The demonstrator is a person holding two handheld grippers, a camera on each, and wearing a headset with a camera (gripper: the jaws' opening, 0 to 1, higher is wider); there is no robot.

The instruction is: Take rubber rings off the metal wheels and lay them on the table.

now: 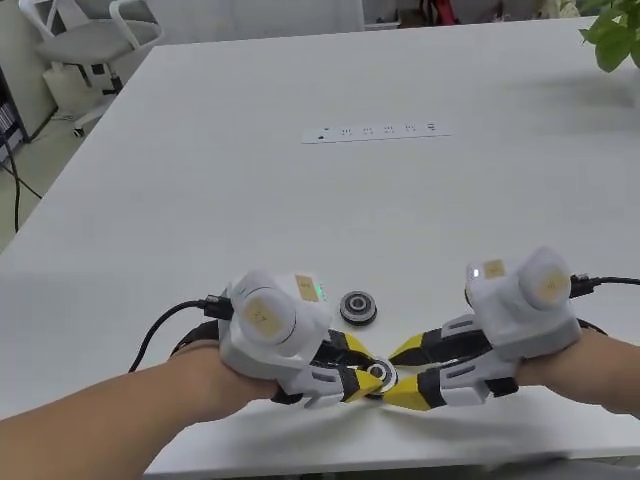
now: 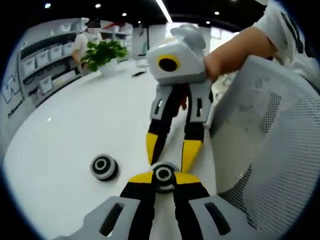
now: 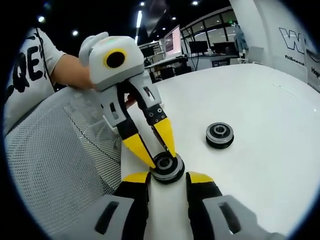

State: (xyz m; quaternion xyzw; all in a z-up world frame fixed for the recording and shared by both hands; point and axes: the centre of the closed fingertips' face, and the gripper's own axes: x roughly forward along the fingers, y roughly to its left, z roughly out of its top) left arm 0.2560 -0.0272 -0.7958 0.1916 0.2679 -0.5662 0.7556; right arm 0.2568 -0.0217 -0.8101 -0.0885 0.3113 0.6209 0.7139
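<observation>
A small metal wheel with a black rubber ring (image 1: 380, 377) is held just above the table's near edge, between both grippers. My left gripper (image 1: 364, 379) comes in from the left, its yellow tips closed on the wheel (image 2: 164, 174). My right gripper (image 1: 397, 386) comes in from the right, and its tips flank the same wheel (image 3: 167, 166) and press on its rim. A second wheel (image 1: 358, 307), ring still on it, lies flat on the table just beyond the grippers; it lies left of my left gripper's jaws (image 2: 104, 167) and right of my right gripper's jaws (image 3: 219, 134).
The white table (image 1: 300, 220) stretches far ahead, with a white power strip (image 1: 375, 131) at mid-depth. A green plant (image 1: 612, 35) stands at the far right corner and an office chair (image 1: 85, 40) beyond the far left. A mesh chair back (image 2: 270, 150) is close behind the grippers.
</observation>
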